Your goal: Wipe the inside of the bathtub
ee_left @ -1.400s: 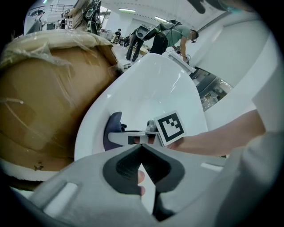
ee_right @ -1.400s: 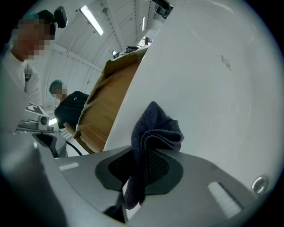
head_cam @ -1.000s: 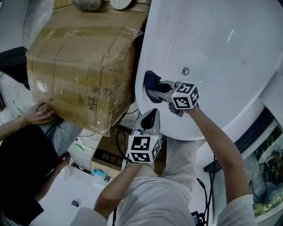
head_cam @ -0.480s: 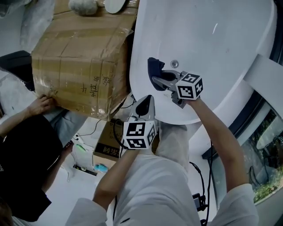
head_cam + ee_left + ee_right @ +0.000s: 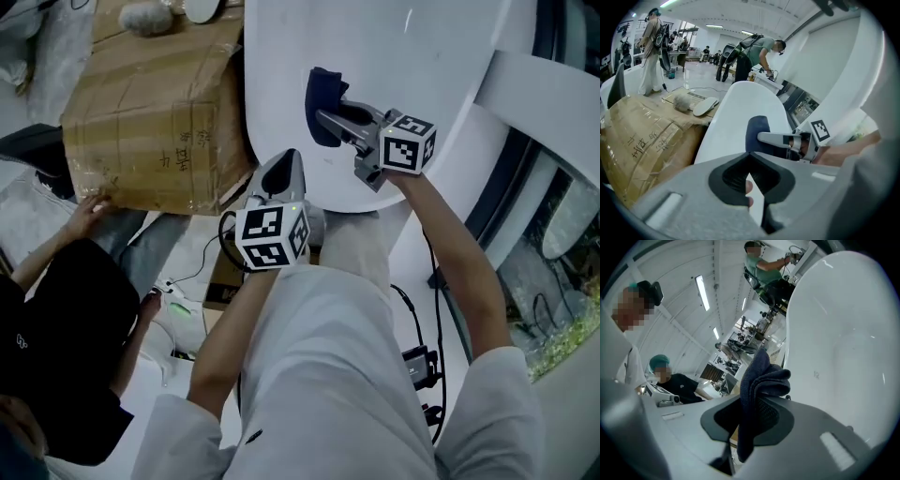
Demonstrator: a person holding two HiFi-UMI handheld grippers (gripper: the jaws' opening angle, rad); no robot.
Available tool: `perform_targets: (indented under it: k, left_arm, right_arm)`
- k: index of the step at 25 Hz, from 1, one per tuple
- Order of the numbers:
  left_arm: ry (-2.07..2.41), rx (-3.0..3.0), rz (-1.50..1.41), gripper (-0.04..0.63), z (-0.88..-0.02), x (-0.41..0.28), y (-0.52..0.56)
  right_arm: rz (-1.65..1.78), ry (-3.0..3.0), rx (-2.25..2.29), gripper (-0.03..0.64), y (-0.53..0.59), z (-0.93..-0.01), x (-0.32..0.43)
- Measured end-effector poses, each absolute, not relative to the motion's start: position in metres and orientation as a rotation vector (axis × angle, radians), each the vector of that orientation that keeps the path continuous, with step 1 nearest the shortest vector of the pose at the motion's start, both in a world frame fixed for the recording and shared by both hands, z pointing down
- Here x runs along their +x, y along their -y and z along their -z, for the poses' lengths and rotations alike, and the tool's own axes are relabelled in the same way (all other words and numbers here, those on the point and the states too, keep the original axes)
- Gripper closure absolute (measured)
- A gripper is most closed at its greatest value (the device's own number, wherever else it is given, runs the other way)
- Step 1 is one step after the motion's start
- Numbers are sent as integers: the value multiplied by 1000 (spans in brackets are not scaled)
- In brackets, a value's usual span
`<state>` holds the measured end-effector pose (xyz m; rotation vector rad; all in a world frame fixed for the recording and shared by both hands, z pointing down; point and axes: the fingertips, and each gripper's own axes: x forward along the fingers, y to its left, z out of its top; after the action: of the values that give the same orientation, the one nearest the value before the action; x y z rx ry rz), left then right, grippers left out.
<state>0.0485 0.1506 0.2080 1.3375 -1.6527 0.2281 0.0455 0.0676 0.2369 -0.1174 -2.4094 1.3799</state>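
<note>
Fingers of the right gripper (image 5: 328,120) clamp a dark blue cloth (image 5: 317,89) over the white bathtub's (image 5: 412,66) inside, upper centre; left gripper (image 5: 284,173) fingers meet, empty, just below.

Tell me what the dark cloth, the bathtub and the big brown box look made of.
Cloth: soft fabric, maybe microfibre, dark blue, matte; it folds and droops.
Bathtub: glossy white, probably acrylic or enamel; light streaks reflect off it.
Box: brown cardboard, creased, banded with shiny clear tape.
</note>
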Motion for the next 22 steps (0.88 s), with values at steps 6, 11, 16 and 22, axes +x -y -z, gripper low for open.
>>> perform_targets:
  k: [6, 11, 16, 22]
  left_arm:
    - [1636, 1448, -256, 597, -159, 60, -134]
    - [1636, 1521, -249, 597, -121, 65, -123]
    - [1628, 1631, -255, 597, -74, 77, -114]
    - [1642, 1712, -217, 597, -35, 84, -97]
  right_arm:
    - [-1393, 2535, -30, 565, -42, -167, 74]
    - [-1344, 2628, 41, 565, -28, -110, 93]
    - [-1295, 2712, 94, 564, -33, -56, 117]
    - [-1228, 2806, 195, 563, -31, -6, 151]
